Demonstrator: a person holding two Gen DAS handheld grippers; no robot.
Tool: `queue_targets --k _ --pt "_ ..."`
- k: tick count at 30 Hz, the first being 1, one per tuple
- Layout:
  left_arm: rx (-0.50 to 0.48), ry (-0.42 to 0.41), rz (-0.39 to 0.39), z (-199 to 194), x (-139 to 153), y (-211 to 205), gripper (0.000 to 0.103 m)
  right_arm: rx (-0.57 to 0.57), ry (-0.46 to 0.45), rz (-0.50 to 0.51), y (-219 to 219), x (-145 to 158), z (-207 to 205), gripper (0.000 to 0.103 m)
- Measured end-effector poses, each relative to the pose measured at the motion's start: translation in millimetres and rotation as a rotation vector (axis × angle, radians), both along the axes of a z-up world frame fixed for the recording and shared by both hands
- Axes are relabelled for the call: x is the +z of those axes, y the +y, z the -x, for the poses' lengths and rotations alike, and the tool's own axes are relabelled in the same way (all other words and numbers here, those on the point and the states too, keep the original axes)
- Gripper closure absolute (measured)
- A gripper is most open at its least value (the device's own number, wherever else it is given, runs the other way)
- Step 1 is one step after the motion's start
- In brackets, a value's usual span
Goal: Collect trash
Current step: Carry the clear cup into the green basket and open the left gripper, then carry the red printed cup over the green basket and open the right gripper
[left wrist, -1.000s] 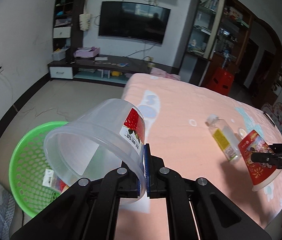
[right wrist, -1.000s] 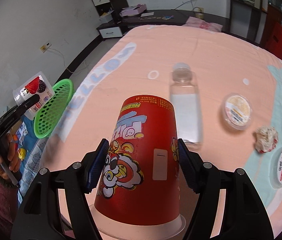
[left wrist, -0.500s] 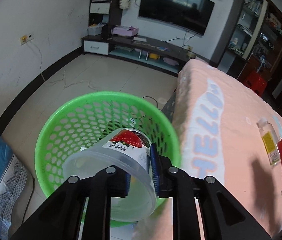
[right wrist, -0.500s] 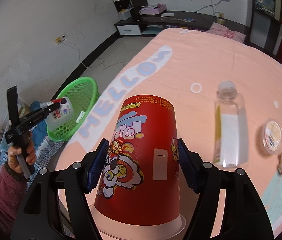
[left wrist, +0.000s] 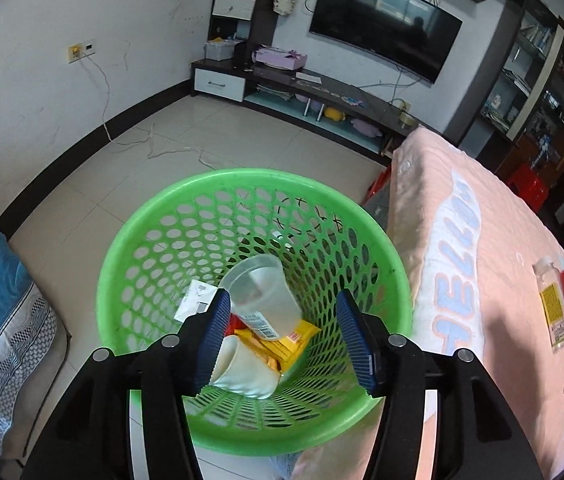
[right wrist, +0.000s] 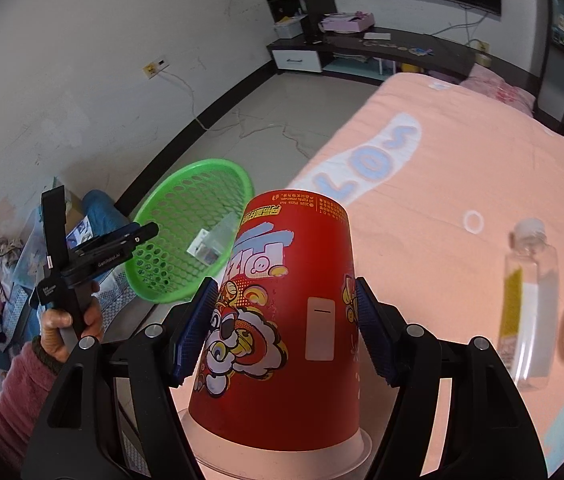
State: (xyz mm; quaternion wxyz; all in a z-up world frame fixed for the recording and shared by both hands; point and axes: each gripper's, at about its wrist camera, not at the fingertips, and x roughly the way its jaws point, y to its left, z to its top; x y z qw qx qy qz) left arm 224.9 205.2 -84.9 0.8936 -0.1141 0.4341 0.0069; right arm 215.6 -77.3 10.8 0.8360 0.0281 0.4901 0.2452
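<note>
At the centre of your left view sits a glossy green plastic basket [left wrist: 186,216] holding a clear smooth plastic cup [left wrist: 260,296]; your right view shows a glossy red paper cup [right wrist: 293,320] over matt peach cloth [right wrist: 461,168].

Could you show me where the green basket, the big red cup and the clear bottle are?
basket [left wrist: 154,216], left wrist view, far rim.
red cup [right wrist: 301,280], right wrist view, printed side.
bottle [right wrist: 529,280], right wrist view, clear body.

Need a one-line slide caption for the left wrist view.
Open left gripper above the green basket, clear plastic cup inside among wrappers.
</note>
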Motion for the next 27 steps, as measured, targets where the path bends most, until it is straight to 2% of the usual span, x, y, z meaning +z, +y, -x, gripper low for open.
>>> queue_targets --k 10,18,23,27 --pt "0.052 -0.041 -0.016 46 14 22 0.045 0.083 0.004 -0.046 76 -5 -27 0.035" --pt "0.093 -0.066 -0.035 88 22 38 0.041 0.134 -0.032 -0.034 148 -13 -40 0.035" --pt "0.095 -0.079 -0.056 109 21 36 0.041 0.147 -0.055 -0.03 184 -22 -45 0.035" --pt "0.098 -0.074 -0.041 120 15 37 0.039 0.167 -0.081 -0.016 205 -27 -45 0.032"
